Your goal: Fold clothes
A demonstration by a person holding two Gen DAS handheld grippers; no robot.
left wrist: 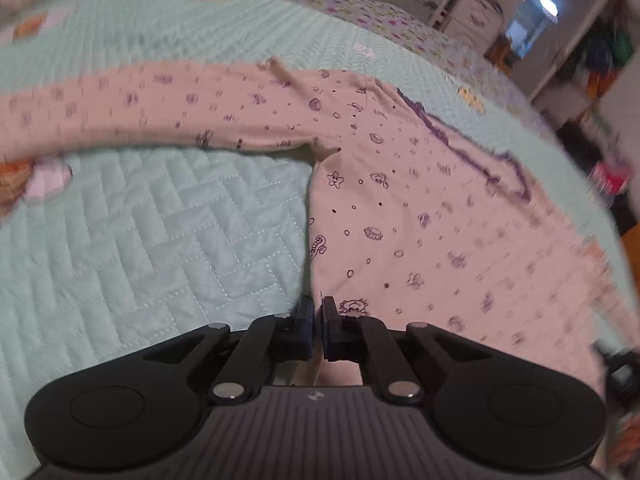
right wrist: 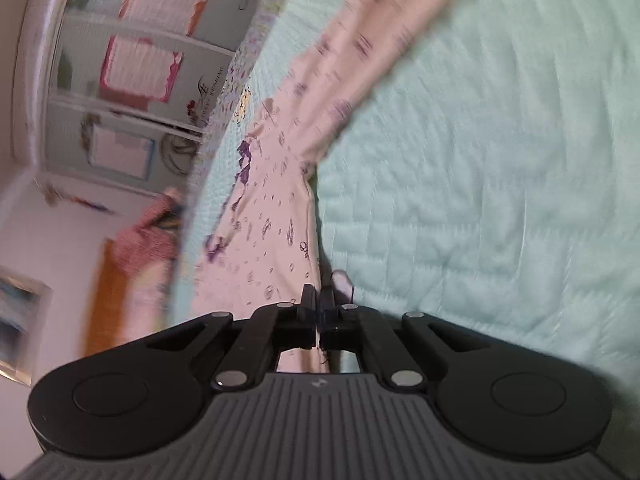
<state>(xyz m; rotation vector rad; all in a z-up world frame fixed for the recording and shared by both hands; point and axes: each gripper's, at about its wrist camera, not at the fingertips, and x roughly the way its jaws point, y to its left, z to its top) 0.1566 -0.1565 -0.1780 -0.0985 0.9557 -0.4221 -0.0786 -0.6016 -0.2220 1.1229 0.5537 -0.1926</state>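
Pink printed shirt (left wrist: 400,208) lies spread flat on mint quilt (left wrist: 160,240).

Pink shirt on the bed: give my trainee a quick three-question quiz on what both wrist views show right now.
1. True or false: the pink shirt lies spread on a mint green quilt.
2. Multiple choice: the left gripper stands at A) the collar, B) the shirt's side edge near the hem, C) the sleeve cuff.
3. Fill in: the trim along the neckline is coloured ____.

Key: 1 true. 2 B; the jaws are closed on that edge, and the right gripper is likewise closed on the shirt's edge in its own view. 3 purple.
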